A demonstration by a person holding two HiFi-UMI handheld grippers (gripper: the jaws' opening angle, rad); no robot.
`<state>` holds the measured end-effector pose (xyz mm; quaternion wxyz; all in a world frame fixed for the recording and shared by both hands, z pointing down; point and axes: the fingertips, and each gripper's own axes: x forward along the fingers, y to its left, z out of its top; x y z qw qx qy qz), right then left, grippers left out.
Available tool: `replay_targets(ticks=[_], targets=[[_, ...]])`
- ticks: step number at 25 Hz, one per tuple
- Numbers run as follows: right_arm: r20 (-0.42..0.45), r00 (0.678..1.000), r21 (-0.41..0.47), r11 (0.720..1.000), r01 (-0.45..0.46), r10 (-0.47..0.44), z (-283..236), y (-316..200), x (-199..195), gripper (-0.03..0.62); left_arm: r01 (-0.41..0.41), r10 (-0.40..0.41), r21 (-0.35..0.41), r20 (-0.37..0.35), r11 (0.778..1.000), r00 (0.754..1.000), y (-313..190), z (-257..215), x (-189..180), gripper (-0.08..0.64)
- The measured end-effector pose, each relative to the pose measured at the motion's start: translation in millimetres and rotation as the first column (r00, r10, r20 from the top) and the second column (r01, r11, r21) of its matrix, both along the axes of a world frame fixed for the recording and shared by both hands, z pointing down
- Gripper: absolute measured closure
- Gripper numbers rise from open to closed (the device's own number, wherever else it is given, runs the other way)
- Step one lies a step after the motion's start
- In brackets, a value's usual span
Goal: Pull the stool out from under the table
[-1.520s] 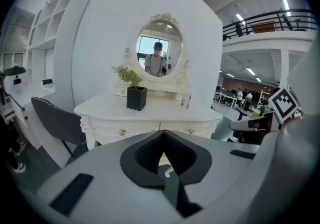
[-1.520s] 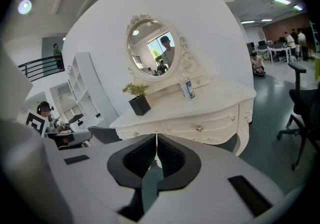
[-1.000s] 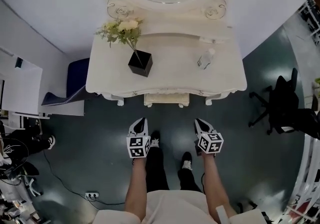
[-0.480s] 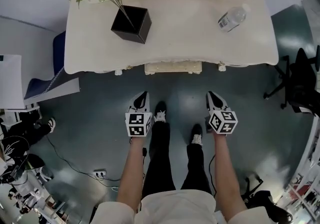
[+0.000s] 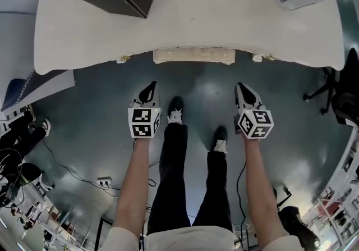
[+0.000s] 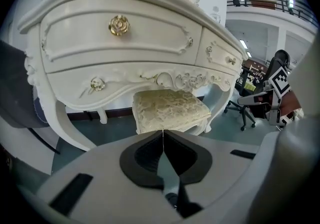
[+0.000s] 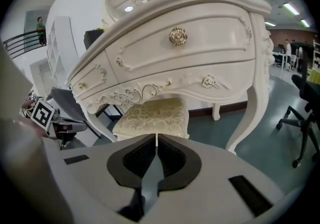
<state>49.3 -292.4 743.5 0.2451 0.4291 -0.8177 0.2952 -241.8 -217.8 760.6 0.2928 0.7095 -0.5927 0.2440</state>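
Cream brocade stool (image 5: 194, 55) lies crosswise under the white table (image 5: 224, 25) edge, with open grey floor (image 5: 196, 84) before your closed, empty left gripper (image 5: 150, 86) and right gripper (image 5: 242, 87).

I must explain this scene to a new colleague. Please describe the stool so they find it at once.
Find the large white dressing table with carved drawers and gold knobs. Between its curved legs, tucked under the middle, stands the stool. Only it has a cream, patterned cushion on a white frame.
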Motion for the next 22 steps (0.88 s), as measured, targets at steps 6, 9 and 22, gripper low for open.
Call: replay_targets(ticks=[6, 9, 22], targets=[[-0.007, 1.0, -0.002, 1.0, -0.009, 0.009, 63.5, -29.7, 8.0, 0.546, -0.03, 0.03, -0.031, 0.002, 0.999, 1.0, -11.1, 64.0, -0.4, 0.543], [-0.03, 1.0, -0.014, 1.0, 0.006, -0.007, 97.5, -36.8, 16.9, 0.543, -0.018, 0.018, -0.034, 0.001, 0.999, 1.0, -16.6, 92.9, -4.8, 0.541], [-0.054, 0.98, -0.095, 0.978, 0.188, -0.194, 198.6, -54.5, 9.7, 0.31, -0.055, 0.055, -0.064, 0.005, 0.996, 0.998, -49.5, 192.1, -13.5, 0.262]])
